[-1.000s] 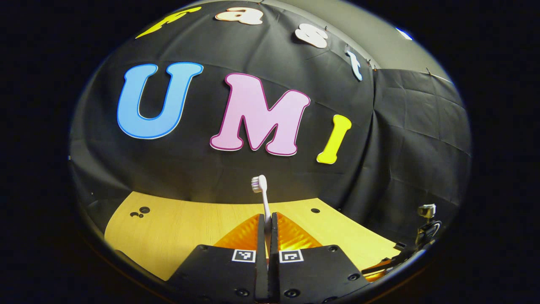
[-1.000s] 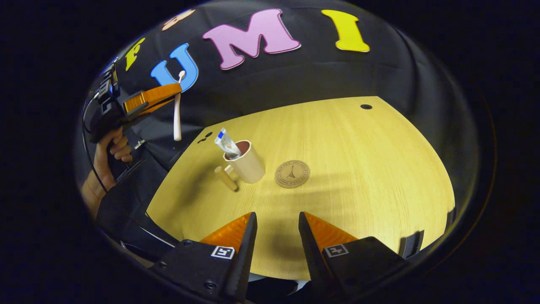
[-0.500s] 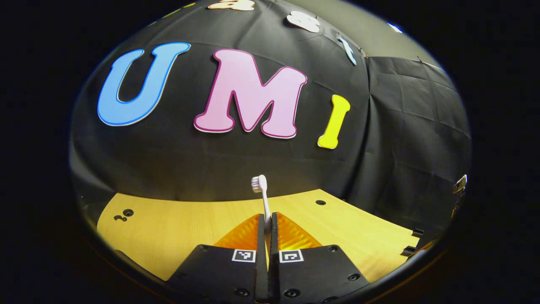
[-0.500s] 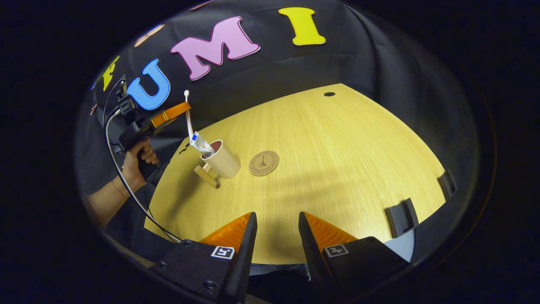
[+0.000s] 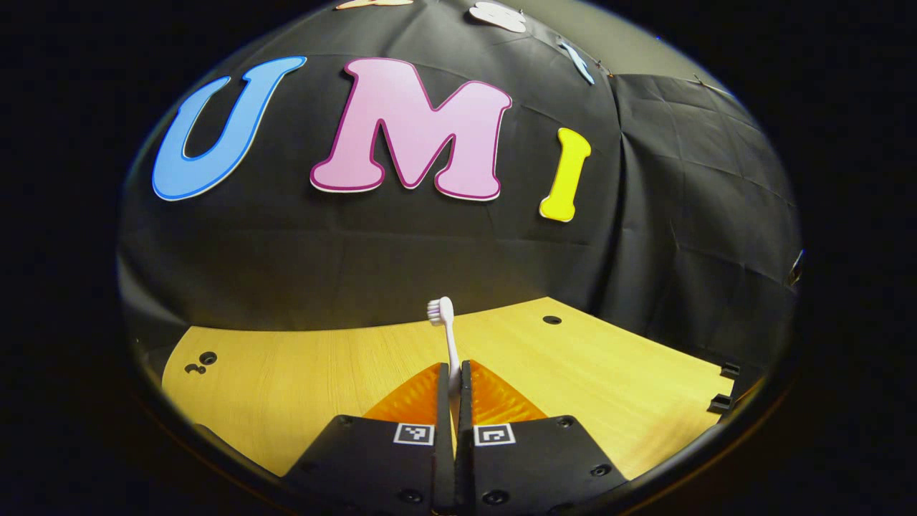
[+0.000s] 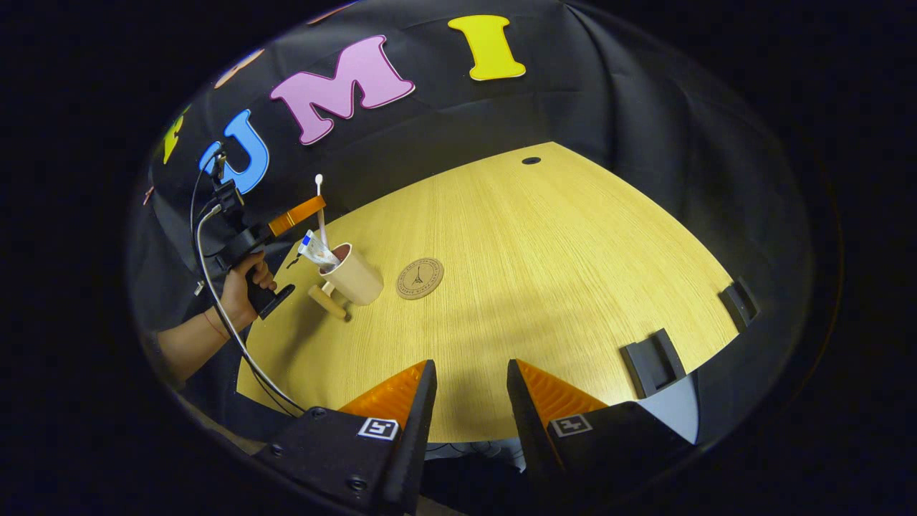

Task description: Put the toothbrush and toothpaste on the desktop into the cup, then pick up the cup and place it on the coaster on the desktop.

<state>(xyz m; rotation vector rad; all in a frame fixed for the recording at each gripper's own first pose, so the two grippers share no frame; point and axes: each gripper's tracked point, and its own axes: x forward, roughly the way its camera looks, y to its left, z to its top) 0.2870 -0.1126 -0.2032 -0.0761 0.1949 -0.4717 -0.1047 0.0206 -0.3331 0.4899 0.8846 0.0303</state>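
My left gripper point(image 5: 452, 367) is shut on a white toothbrush point(image 5: 445, 330), whose bristle head stands up above the fingers. In the right gripper view that left gripper point(image 6: 321, 206) hovers just above the beige cup point(image 6: 351, 276), holding the toothbrush point(image 6: 320, 204) upright with its lower end at the cup's mouth. A toothpaste tube point(image 6: 315, 251) leans out of the cup. The cup has a wooden handle point(image 6: 326, 301) and stands on the table's left part. A round brown coaster point(image 6: 420, 277) lies just right of the cup. My right gripper point(image 6: 467, 373) stands open near the table's front edge, holding nothing.
The wooden table point(image 6: 559, 265) has a cable hole point(image 6: 531, 160) at the back and two dark brackets point(image 6: 652, 355) on its right edge. A hand point(image 6: 242, 283) holds the left gripper, with a cable point(image 6: 215, 301) hanging from it. Black cloth walls stand behind.
The left gripper has carried the toothbrush down toward the cup, until its lower end reaches the mouth. The right gripper has drawn back and turned, staying open.
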